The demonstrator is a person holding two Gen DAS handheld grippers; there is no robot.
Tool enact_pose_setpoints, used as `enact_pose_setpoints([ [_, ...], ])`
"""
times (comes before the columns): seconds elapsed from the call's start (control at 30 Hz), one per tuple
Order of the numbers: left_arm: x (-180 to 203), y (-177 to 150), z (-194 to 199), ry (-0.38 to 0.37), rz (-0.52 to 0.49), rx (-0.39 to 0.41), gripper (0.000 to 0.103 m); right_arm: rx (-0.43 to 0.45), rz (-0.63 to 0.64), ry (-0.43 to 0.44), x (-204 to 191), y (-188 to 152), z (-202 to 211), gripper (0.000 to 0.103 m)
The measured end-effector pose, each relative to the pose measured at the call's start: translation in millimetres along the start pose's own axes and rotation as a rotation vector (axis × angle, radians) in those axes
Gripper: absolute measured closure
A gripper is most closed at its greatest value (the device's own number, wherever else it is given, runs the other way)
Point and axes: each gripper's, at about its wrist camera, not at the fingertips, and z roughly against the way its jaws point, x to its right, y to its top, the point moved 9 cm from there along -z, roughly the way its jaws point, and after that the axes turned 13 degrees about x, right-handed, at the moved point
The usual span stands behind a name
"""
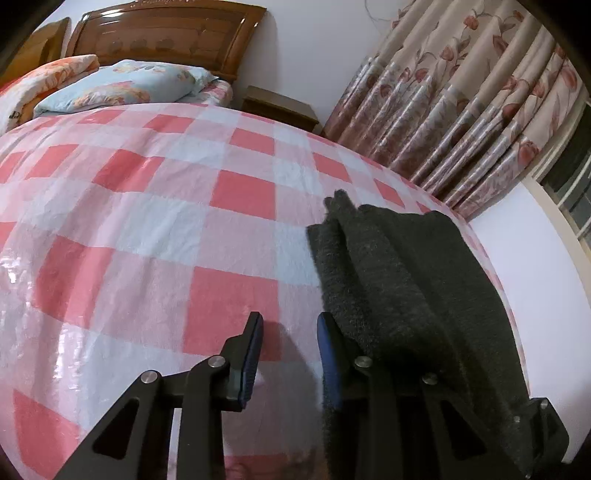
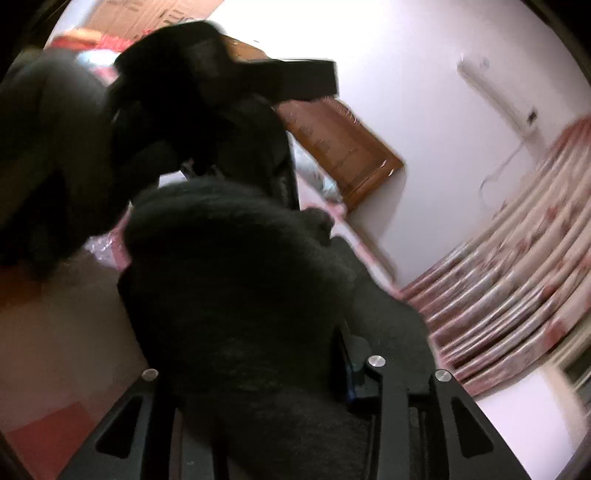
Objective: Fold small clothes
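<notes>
the left gripper [image 1: 290, 354] stands released, nothing between its blue pads, its right finger under the dark grey fuzzy garment [image 1: 399, 273]. the cloth is rumpled in thick folds and lies along the right edge of the pink checked bedspread [image 1: 147, 221]. in the blurred right view it covers the right gripper [image 2: 258, 373]; i cannot tell its grip. beyond, a blue pillow [image 1: 122, 86] and wooden headboard [image 1: 166, 33].

The checked bedspread [image 1: 147, 206] lies bare and wide ahead and to the left. A dark knitted cloth [image 1: 399, 266] drapes over the right side, touching the left gripper's [image 1: 290, 354] right finger. Pillows [image 1: 122, 86] and headboard [image 1: 162, 33] close the far end; curtains [image 1: 472, 110] hang beyond the right edge.
</notes>
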Motion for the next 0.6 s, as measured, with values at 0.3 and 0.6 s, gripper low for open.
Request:
enact_pose_setpoints([
  [0.3,49,64,70,-0.014,-0.136,0.204,0.073,-0.012,-0.022,-0.037,16,13,-14,0.063],
  [0.6,102,51,66,-0.072,-0.302,0.128,0.072,0.012,0.054,-0.043,4,13,-21,0.000],
])
